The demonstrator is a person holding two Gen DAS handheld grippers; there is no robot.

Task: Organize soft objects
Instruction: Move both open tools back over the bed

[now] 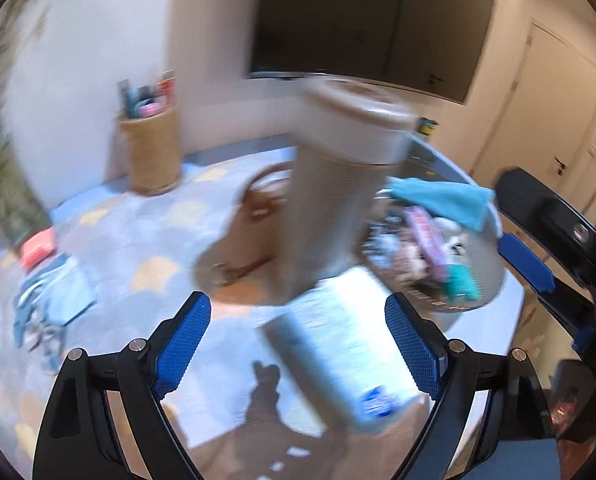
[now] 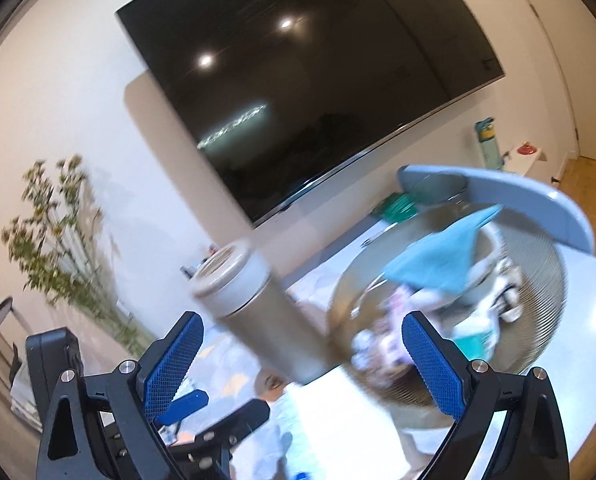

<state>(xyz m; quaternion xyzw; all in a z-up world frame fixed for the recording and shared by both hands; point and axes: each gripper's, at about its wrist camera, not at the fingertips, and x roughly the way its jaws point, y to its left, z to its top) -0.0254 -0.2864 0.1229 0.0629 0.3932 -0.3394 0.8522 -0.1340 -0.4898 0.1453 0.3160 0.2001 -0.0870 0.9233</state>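
A table (image 1: 110, 232) with a pale blue patterned cloth stood against a cream wall, a large dark television (image 2: 298, 92) mounted above it and a pale door (image 1: 554, 120) off to the right. A woven holder (image 1: 152, 152) full of small items sat at the back left, a pink block (image 1: 38, 246) and some blue-grey things near the left edge, and a leafy plant (image 2: 62, 240) beside the wall. A tall beige tumbler (image 1: 338, 184) rose in the middle, standing between the grippers and the grey bowl (image 2: 530, 248). The soft objects, a turquoise cloth (image 1: 446, 198) on top of small patterned pieces, lay heaped in that bowl at the table's right end. A white-and-blue packet (image 1: 346, 344) lay just beyond the left gripper (image 1: 298, 344), whose jaws stood spread with nothing pinched; the right gripper (image 2: 302, 364) was likewise spread and empty. Motion blur smeared everything, so the bowl's small contents and the packet's print could not be made out. A brown shape (image 1: 258, 208) behind the tumbler was mostly hidden.
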